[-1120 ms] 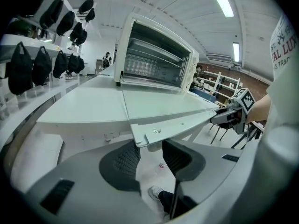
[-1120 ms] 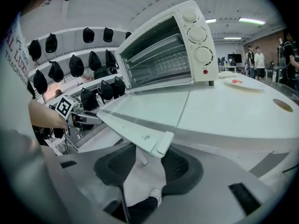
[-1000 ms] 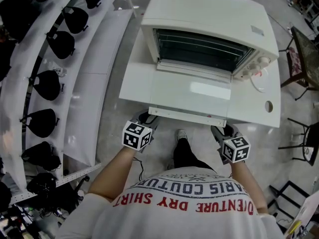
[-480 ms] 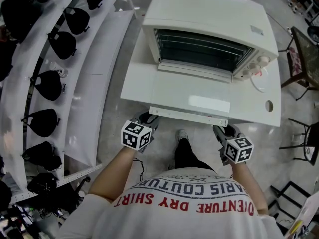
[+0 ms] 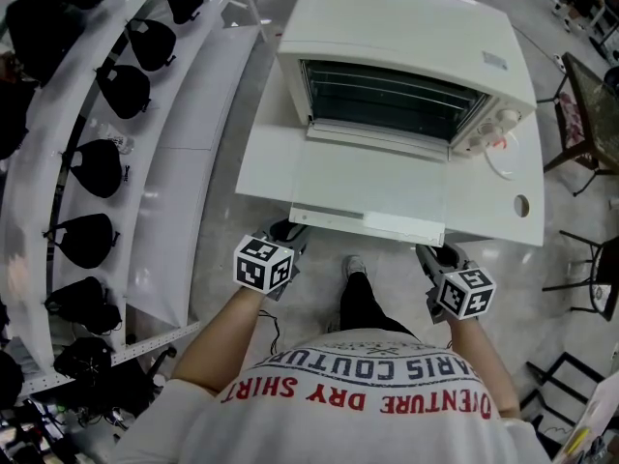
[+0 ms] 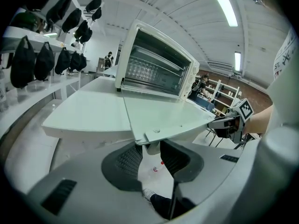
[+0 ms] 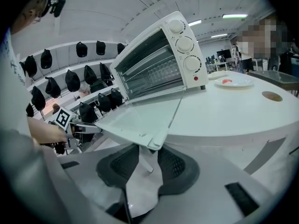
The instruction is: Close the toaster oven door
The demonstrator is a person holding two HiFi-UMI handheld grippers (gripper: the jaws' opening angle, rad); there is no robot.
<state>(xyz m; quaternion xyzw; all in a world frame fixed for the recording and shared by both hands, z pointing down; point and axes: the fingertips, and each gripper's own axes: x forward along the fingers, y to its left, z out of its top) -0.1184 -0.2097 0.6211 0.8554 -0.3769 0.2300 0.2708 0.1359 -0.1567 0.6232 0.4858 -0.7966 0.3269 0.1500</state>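
- Left gripper sits under the near-left corner of the toaster oven door. Jaws partly apart and closing; a white piece of the door handle stands between the pads, not yet pinched.
- Right gripper is under the near-right corner — same state: closing, handle piece between the pads, no grip.
- The door lies open, nearly level, its front edge jutting past the table rim, with bare floor below.
- The toaster oven stands on the table, cavity facing the person, with a wire rack inside.
- Right of the oven is a plate holding something red, too small to name.
- Shelving with black items runs close along the left.
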